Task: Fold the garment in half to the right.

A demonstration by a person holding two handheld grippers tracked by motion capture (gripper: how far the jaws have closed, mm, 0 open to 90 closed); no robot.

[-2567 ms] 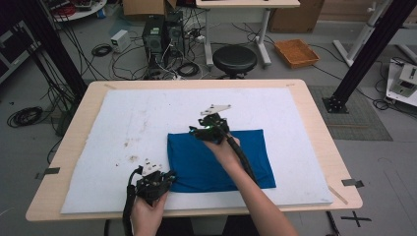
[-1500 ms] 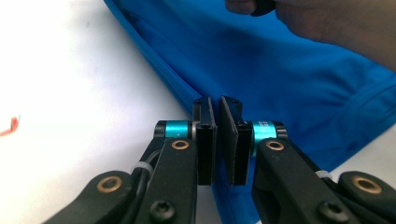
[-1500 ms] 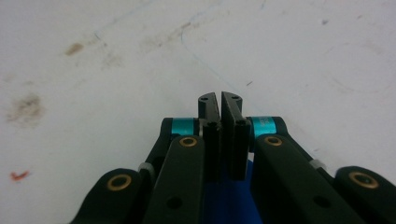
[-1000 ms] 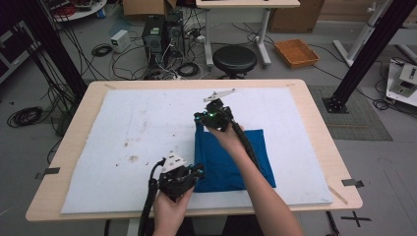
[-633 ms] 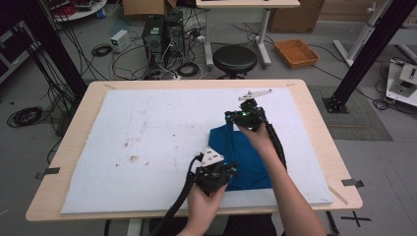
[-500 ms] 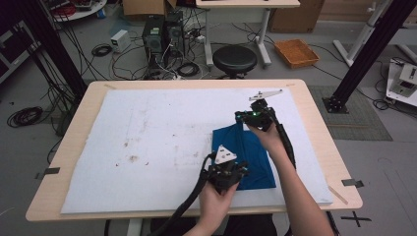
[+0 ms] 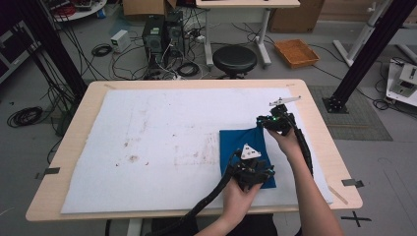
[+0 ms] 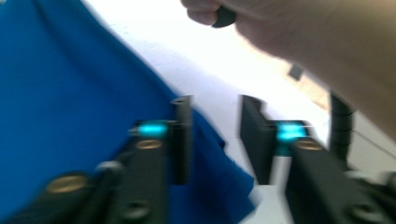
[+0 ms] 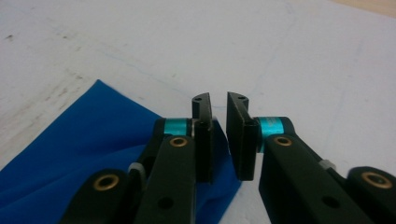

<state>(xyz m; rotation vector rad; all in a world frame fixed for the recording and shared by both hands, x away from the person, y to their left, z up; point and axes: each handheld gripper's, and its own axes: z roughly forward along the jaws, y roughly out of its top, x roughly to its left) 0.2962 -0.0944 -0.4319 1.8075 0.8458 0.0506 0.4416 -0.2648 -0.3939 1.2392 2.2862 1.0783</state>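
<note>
Looks like a fold just got finished here — the blue cloth (image 7: 244, 152) lies doubled over on the white mat (image 7: 147, 147), right under both tongs. The left tongs (image 8: 215, 140) have just been opening and now stand about half apart over the near corner, nothing pinched. The right tongs (image 9: 218, 140) at the far corner have only cracked open a little, with a narrow gap and the cloth edge just beneath, not gripped. Makes sense to me: release both corners together so the fold stays flat and doesn't get dragged.
</note>
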